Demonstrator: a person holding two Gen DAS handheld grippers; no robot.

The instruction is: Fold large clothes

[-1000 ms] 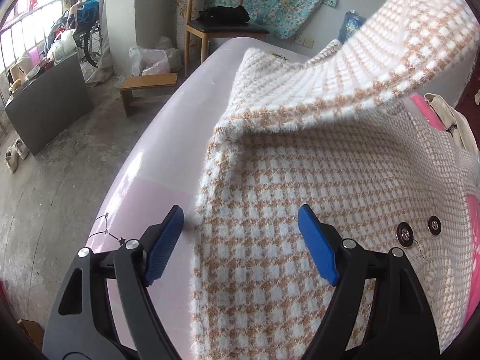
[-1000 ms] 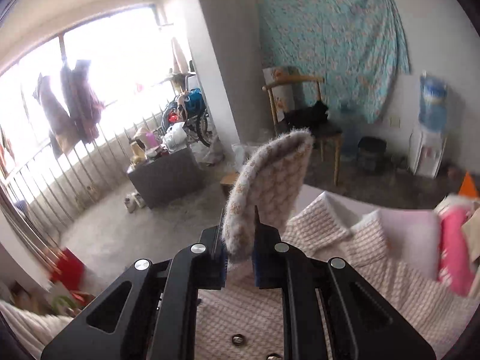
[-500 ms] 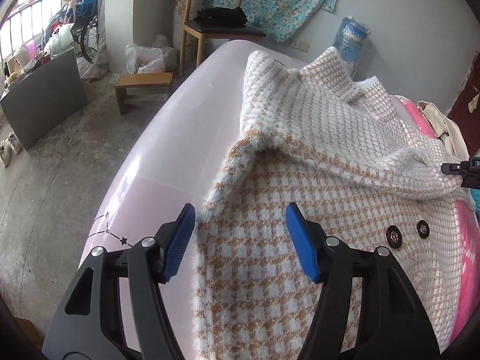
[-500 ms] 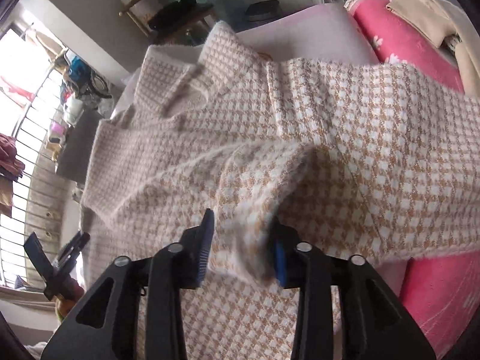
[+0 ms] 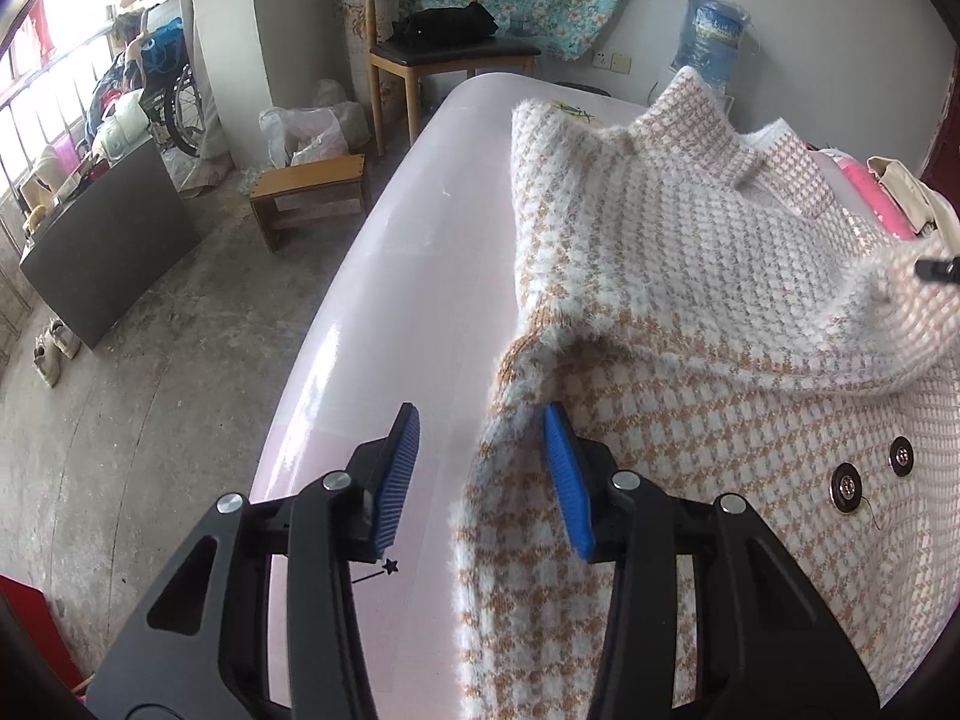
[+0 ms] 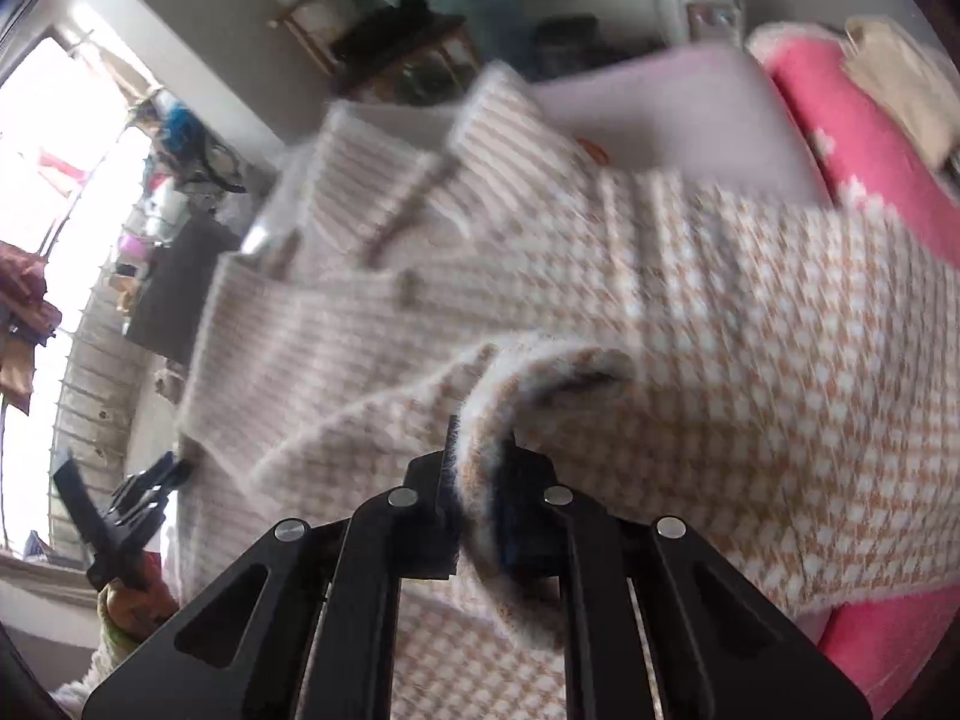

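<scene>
— On the pale pink tabletop (image 5: 384, 276), seen from the left wrist, what lies there?

— A fuzzy tan-and-white checked coat (image 5: 708, 420), spread over the right part of the surface, its near left edge running between the blue pads (image 5: 396, 468) of the left gripper (image 5: 480, 474). The jaws are closing, with that edge between them but not yet pinched (the right pad is up against the fabric, the left one stands clear over bare tabletop). A sleeve (image 5: 720, 264) is folded across the body of the coat, and two dark buttons (image 5: 846, 487) show to the right. Beyond are a wooden chair (image 5: 444, 54) and a low stool (image 5: 312, 192) on the concrete floor.

— And from the right wrist?

— This view is blurred. The right gripper (image 6: 480, 480) is clenched on the sleeve's cuff (image 6: 540, 384), which rises out of the jaws and curls over. The coat (image 6: 750, 360) fills the middle of the view, with a pink blanket (image 6: 864, 162) at its far right side.
</scene>
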